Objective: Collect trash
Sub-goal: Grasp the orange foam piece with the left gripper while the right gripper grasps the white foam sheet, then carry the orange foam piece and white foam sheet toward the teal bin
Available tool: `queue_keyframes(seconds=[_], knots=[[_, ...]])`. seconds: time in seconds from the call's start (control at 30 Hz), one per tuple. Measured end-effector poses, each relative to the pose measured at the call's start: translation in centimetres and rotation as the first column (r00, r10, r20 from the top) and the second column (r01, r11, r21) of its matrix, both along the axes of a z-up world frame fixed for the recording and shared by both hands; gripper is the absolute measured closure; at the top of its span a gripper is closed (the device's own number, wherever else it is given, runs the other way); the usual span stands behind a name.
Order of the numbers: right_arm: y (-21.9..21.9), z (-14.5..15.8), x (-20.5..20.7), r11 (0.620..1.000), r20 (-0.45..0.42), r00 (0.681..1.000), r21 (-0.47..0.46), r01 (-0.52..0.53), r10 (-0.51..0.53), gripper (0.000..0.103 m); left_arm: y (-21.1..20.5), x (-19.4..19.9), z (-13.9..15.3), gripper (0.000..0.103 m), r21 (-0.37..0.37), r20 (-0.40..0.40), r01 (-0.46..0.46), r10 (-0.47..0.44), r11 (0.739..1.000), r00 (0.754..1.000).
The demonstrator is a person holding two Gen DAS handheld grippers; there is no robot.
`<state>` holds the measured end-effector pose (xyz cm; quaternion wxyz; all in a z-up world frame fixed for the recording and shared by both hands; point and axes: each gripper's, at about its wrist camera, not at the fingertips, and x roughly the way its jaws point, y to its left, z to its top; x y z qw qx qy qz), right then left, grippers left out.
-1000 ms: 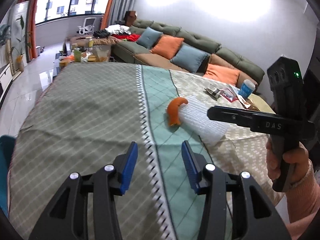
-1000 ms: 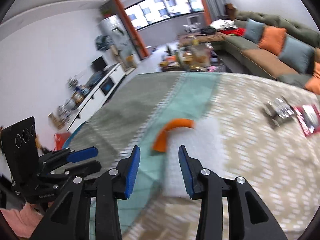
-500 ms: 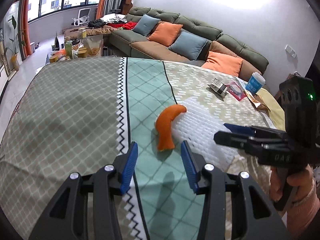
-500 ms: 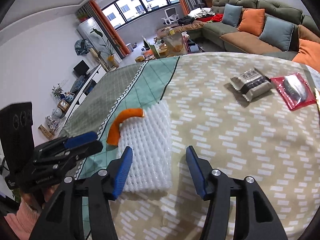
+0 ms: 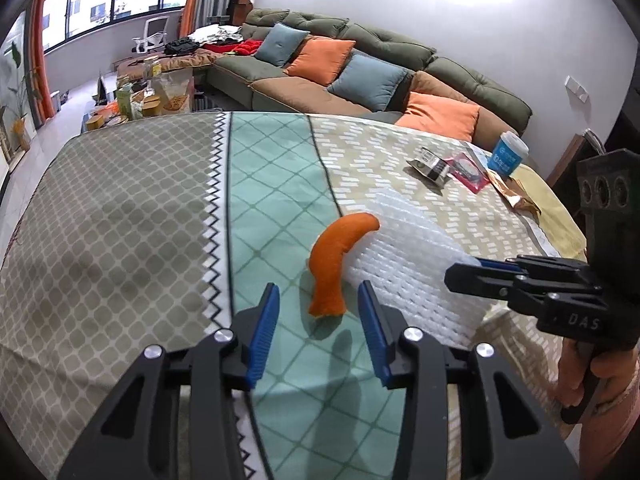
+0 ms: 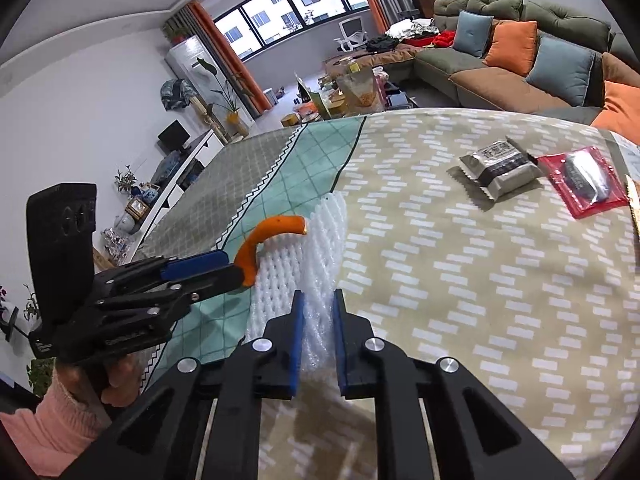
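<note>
Right wrist view: foam net (image 6: 296, 276) being pinched
Right gripper (image 6: 316, 320) fingers, wide a moment ago, are closing on it; left gripper (image 5: 318, 328), half-open and narrowing, is empty beside orange peel (image 5: 336, 260).

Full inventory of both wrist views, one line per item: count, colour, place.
Curved orange peel: 1, orange, on the teal band, against the net's edge.
White foam fruit net: 1, white, flat on the cloth beside the peel.
Silver-and-black snack packet: 1, far right of the cloth.
Red plastic pouch: 1, red, beside the packet.
Blue-and-white paper cup: 1, table's far corner.
Gold wrapper: 1, near the cup.
Patterned tablecloth: 1, grey, teal, beige.
Green sofa with cushions: 1, behind the table.
Left gripper: 1, black with blue pads, closing; peel's end between the jaws, untouched.
Right gripper: 1, closing on the net's near edge.
</note>
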<state>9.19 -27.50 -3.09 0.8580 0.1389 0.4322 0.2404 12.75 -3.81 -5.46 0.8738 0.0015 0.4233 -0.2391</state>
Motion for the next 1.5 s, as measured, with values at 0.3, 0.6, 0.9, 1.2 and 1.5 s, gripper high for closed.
queue_keyframes(seconds=[0.3,0.6,0.9,1.2,1.5], knots=[[-1.0,0.8,-1.3,1.000,0.021,1.000,0.023,-0.002,0.001,0.089,-1.3,0.7,-0.6,0.086,-0.005,-0.030,0.036,-0.037,0.999,0.999],[-1.4,1.8,-2.3,0.999,0.045,0.999,0.033,0.004,-0.006,0.090,-0.4,-0.9,0.3,0.090,-0.028,0.014,0.024,-0.024,0.999,1.000],[-0.8,3.4,-2.9,0.999,0.082,0.997,0.046,-0.010,0.006,0.090,3.1,-3.9,2.0,0.090,-0.043,0.062,-0.041,0.043,0.998,0.997],[0.9,4.0,-3.2,0.996,0.104,0.994,0.068,-0.053,0.046,0.090,7.3,-6.6,2.4,0.090,-0.065,0.063,-0.130,0.134,0.989,0.989],[3.3,3.4,-2.9,0.989,0.098,0.989,0.093,-0.118,0.108,0.090,10.4,-8.6,3.1,0.090,-0.064,0.082,-0.207,0.212,0.976,0.974]])
